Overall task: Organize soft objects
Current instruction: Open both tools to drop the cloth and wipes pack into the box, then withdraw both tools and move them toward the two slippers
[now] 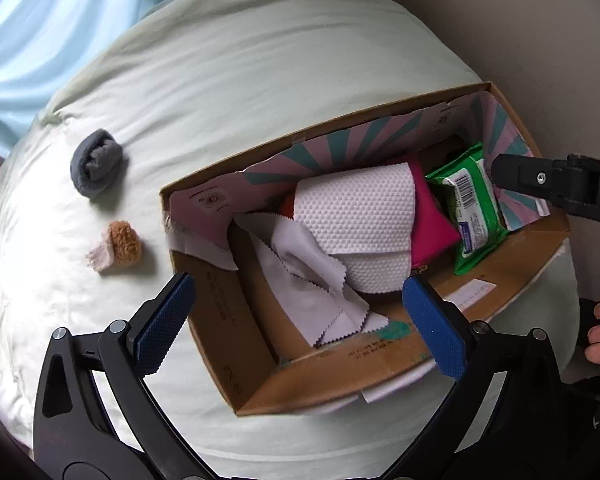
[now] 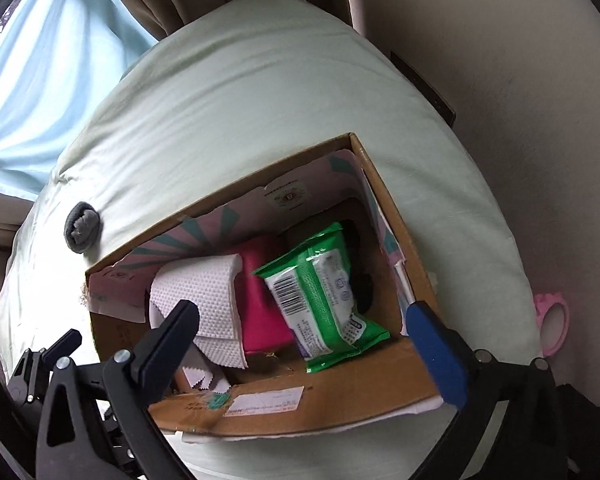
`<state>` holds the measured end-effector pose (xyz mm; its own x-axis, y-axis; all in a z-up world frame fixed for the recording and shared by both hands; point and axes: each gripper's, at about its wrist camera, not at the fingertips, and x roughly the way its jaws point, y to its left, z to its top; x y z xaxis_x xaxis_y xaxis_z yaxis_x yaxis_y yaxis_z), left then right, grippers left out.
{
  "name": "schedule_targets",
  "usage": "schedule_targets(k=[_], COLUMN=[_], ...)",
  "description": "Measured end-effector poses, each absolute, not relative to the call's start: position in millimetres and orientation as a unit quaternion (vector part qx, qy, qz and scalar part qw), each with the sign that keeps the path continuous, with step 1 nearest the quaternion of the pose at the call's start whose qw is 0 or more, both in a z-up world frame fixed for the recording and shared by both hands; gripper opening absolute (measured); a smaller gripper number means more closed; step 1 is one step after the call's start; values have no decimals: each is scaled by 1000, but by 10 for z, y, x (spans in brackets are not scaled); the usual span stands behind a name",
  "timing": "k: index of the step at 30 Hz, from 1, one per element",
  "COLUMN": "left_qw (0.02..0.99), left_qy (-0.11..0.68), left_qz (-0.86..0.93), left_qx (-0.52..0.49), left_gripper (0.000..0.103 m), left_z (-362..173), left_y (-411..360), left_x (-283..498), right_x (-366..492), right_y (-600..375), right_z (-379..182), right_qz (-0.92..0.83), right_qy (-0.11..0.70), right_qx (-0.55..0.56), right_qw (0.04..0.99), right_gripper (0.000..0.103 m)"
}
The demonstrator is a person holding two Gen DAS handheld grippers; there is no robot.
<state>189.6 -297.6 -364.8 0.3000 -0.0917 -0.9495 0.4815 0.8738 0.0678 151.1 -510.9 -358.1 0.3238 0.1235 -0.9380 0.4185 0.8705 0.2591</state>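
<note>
so both grippers hang over the open brown cardboard box [image 1: 260, 388] sitting on the pale green bedspread [image 1: 228, 80]. left gripper [image 1: 300, 320] is spread wide with nothing in it, right gripper [image 2: 304, 344] same deal, released and empty. inside the box: a white dimpled paper towel roll [image 1: 360, 216], a white zigzag-edged cloth [image 1: 320, 280], a bright pink soft pouch [image 1: 428, 224] and a green plastic wipes pack [image 1: 472, 208] leaning on the pouch. out on the bedspread, left of the box, a balled-up grey sock [image 1: 96, 166] and a small tan fuzzy sock bundle [image 1: 120, 245] sit apart from each other. light blue curtain [image 1: 40, 40] behind.
</note>
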Motion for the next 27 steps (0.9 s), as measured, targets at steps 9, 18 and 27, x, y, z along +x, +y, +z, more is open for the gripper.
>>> schedule_targets(k=[9,18,27], left_qw=[807,843,887], left_qy=[548,509,445], left_qz=[-177,-163,-114], left_qx=[131,59,42], left_gripper=[103,103,103], left_z=[-3186,-2383,-1597], left_y=[-2802,-2268,-1430], left_x=[1641,1419,1077], right_x=[1302,1092,844], right_y=[-4996,-4712,-4086], right_z=[-3192,-2411,-1598], right_qz=[-90,-69,-38], right_qy=[540,490,419], right_qx=[209,163,104], right_qw=[810,854,901], right_gripper=[103,103,103])
